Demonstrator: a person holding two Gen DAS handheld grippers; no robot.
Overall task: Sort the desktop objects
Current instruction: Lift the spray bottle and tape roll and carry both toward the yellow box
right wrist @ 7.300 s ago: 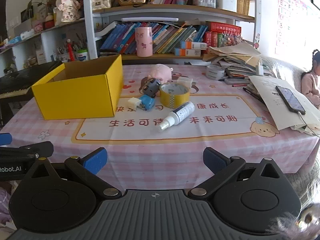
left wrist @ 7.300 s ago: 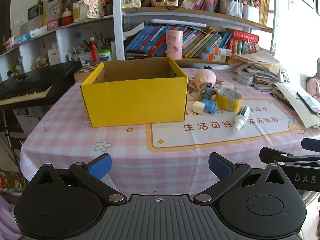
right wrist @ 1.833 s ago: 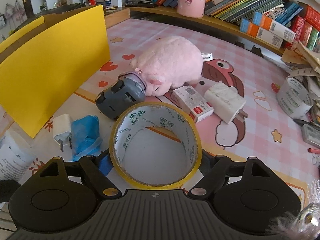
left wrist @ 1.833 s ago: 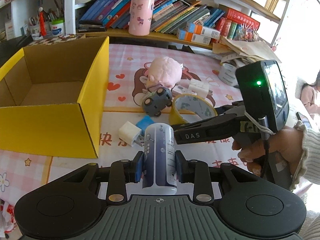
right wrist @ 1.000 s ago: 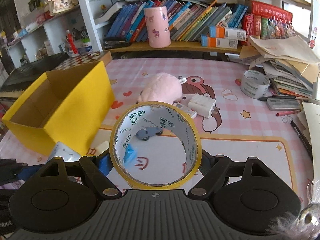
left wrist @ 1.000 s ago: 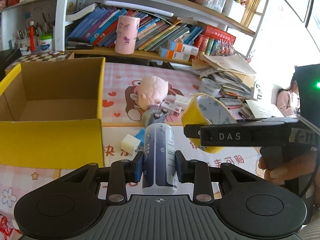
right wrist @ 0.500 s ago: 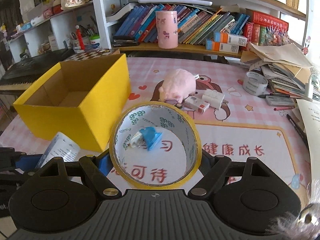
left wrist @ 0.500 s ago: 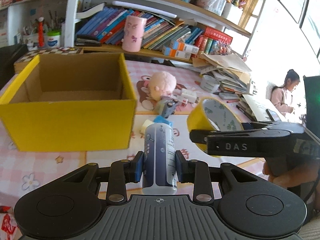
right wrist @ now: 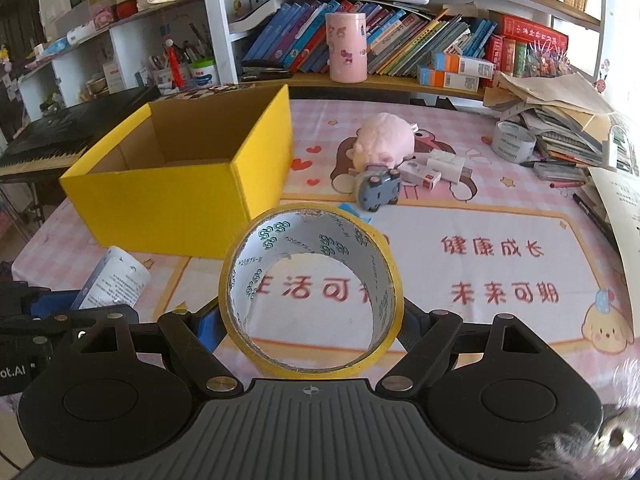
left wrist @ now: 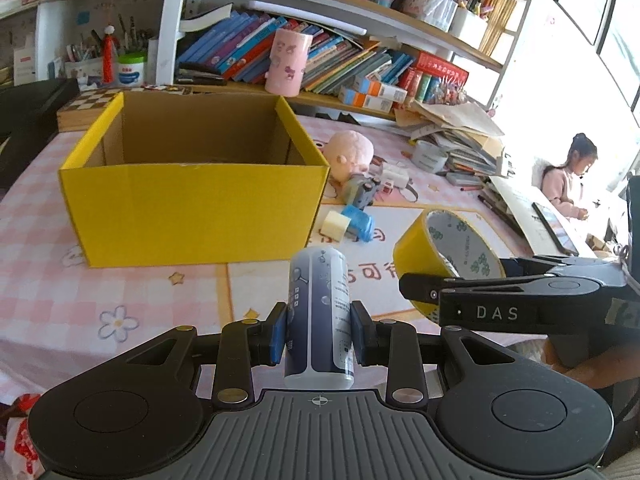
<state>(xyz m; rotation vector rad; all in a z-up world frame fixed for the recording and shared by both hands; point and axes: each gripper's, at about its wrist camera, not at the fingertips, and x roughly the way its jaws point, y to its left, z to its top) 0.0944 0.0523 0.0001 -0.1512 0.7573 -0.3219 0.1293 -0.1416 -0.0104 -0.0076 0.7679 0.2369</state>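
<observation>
Yellow box (left wrist: pixel 192 208), interior apparently bare

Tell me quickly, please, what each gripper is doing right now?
Left gripper: closed on the spray bottle.
Right gripper: closed on the yellow tape roll.
</observation>
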